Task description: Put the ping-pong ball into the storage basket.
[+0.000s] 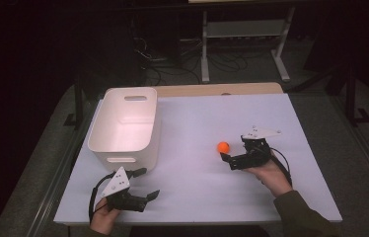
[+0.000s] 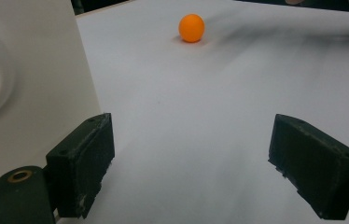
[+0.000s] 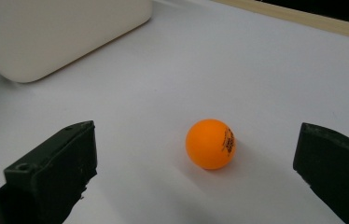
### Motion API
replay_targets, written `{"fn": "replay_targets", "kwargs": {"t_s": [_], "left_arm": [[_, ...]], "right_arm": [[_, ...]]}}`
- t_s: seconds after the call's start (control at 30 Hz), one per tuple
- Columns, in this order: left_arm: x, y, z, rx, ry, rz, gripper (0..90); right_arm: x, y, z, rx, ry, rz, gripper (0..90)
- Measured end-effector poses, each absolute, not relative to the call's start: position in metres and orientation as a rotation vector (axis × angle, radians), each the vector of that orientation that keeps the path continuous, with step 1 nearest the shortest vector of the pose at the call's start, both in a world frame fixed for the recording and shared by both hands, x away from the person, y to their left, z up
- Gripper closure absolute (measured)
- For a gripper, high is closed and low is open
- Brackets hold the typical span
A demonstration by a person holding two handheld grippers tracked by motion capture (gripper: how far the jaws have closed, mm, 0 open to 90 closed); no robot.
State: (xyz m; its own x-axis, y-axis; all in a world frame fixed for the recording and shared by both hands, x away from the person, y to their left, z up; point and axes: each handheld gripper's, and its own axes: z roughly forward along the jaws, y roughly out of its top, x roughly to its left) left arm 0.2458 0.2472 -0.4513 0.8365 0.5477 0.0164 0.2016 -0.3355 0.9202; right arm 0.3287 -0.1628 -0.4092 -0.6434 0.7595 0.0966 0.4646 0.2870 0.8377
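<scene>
An orange ball [image 1: 223,146] lies on the white table top [image 1: 197,192], right of centre. My right gripper [image 1: 233,147] is open just to its right, jaws pointing left. In the right gripper view the ball [image 3: 211,143] rests on the table a little ahead of the gap between the wide-apart jaws of the right gripper [image 3: 196,177], touching neither. My left gripper [image 1: 148,182] is open near the front left, beside the white bin [image 1: 123,123]. In the left gripper view the left gripper [image 2: 191,168] holds nothing; the ball [image 2: 191,27] is far ahead.
The white bin has handle cut-outs and looks empty inside; its wall [image 2: 32,84] stands close to my left jaw, and its corner [image 3: 56,32] lies beyond the ball. A wooden strip [image 1: 212,90] edges the table's back. A white desk frame [image 1: 244,29] stands behind.
</scene>
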Motion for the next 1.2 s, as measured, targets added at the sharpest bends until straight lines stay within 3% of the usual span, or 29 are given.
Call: {"fn": "replay_targets", "kwargs": {"t_s": [1.2], "left_arm": [[0.245, 0.247, -0.451, 1.914, 0.554, 0.397, 14.2]], "right_arm": [[0.352, -0.147, -0.401, 1.106, 2.231, 1.311, 0.0]]}}
